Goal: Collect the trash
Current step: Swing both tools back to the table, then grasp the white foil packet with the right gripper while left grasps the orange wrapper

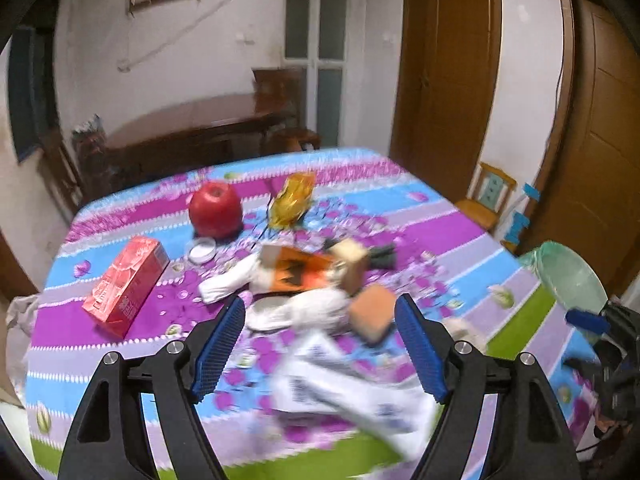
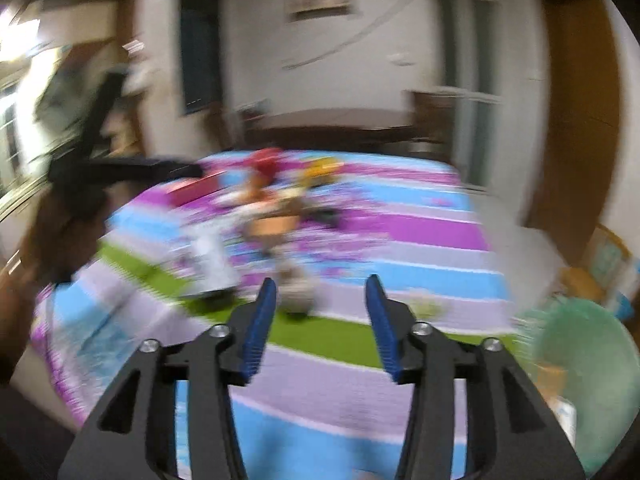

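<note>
A pile of trash lies mid-table: a white printed wrapper (image 1: 344, 392), crumpled white paper (image 1: 304, 308), an orange packet (image 1: 296, 272), a tan sponge-like block (image 1: 370, 314) and a yellow foil bag (image 1: 292, 200). My left gripper (image 1: 320, 320) is open and empty, jaws wide on either side of the white paper and wrapper, above them. My right gripper (image 2: 322, 300) is open and empty over the near table edge; its view is blurred. A green-lined trash bin (image 1: 568, 276) stands at the table's right edge, also in the right wrist view (image 2: 580, 368).
A red carton (image 1: 128, 284), a red apple (image 1: 216, 210) and a small white lid (image 1: 202, 250) sit on the striped tablecloth (image 1: 460, 232). A wooden table (image 1: 192, 128) and a small chair (image 1: 488, 200) stand beyond. The left gripper shows in the right wrist view (image 2: 120, 172).
</note>
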The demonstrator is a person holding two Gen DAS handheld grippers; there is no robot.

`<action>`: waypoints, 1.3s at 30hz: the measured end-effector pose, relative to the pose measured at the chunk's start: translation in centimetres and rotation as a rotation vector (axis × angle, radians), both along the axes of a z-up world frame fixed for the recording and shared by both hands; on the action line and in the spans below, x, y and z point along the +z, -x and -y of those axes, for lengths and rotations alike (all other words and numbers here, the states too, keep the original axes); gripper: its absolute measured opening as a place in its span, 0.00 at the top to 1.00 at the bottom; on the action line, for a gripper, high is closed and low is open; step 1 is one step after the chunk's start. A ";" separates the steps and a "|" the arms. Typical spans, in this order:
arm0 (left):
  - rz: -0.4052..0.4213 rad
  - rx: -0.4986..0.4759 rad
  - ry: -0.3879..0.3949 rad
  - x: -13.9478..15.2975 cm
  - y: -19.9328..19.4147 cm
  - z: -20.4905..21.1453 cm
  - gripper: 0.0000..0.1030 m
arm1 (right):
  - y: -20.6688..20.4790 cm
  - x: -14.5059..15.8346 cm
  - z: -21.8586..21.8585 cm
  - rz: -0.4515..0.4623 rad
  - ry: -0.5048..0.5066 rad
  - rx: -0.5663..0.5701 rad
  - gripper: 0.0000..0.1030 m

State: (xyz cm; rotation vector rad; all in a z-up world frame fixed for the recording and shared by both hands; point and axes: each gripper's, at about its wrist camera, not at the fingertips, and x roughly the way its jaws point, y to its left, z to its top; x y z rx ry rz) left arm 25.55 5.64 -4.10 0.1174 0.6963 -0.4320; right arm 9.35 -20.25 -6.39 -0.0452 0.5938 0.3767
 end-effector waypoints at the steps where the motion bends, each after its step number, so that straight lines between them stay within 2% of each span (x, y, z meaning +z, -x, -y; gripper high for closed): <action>1: -0.009 -0.014 -0.007 -0.3 -0.7 -0.7 0.24 | -0.6 0.0 -1.5 -0.004 0.015 0.044 0.42; 2: -0.003 -0.024 -0.033 -0.7 -1.9 -1.5 0.24 | -1.0 -0.1 -2.5 -0.005 0.030 0.066 0.35; 5: 0.009 -0.086 -0.076 -1.7 -4.3 -1.4 0.24 | -3.3 -0.6 -5.8 -0.040 0.068 0.139 0.25; 10: 0.026 -0.149 -0.072 -2.9 -7.7 0.0 0.24 | -7.2 -2.7 -9.7 -0.112 0.132 0.186 0.23; 17: 0.032 -0.192 -0.094 -4.6 -11.2 2.3 0.25 | -10.5 -4.8 -11.3 -0.197 0.153 0.184 0.23; 18: 0.026 -0.193 -0.094 -4.9 -11.5 2.5 0.32 | -10.8 -5.1 -11.3 -0.212 0.147 0.185 0.25; 19: 0.017 -0.198 -0.090 -5.2 -11.7 2.6 0.38 | -11.0 -5.4 -11.3 -0.227 0.144 0.189 0.35; 20: 0.013 -0.204 -0.086 -5.4 -11.8 2.9 0.54 | -10.8 -5.6 -11.2 -0.240 0.146 0.190 0.49; 21: 0.015 -0.213 -0.086 -5.5 -11.7 3.0 0.71 | -10.8 -5.9 -11.1 -0.251 0.139 0.193 0.53; 23: 0.026 -0.243 -0.082 -5.5 -10.8 3.2 0.79 | -10.3 -5.7 -10.9 -0.250 0.120 0.209 0.66; 24: 0.054 -0.257 -0.086 -5.3 -9.9 3.3 0.84 | -9.9 -5.5 -10.7 -0.245 0.122 0.207 0.67; 25: 0.067 -0.270 -0.080 -5.0 -9.2 3.3 0.85 | -9.6 -5.4 -10.7 -0.236 0.121 0.206 0.72; 28: 0.096 -0.260 -0.083 -4.4 -7.5 3.0 0.89 | -8.3 -5.0 -10.6 -0.219 0.103 0.208 0.76; 39: 0.236 -0.102 0.016 1.5 -0.7 -0.5 0.90 | -2.4 -2.3 -8.9 -0.148 0.016 0.212 0.78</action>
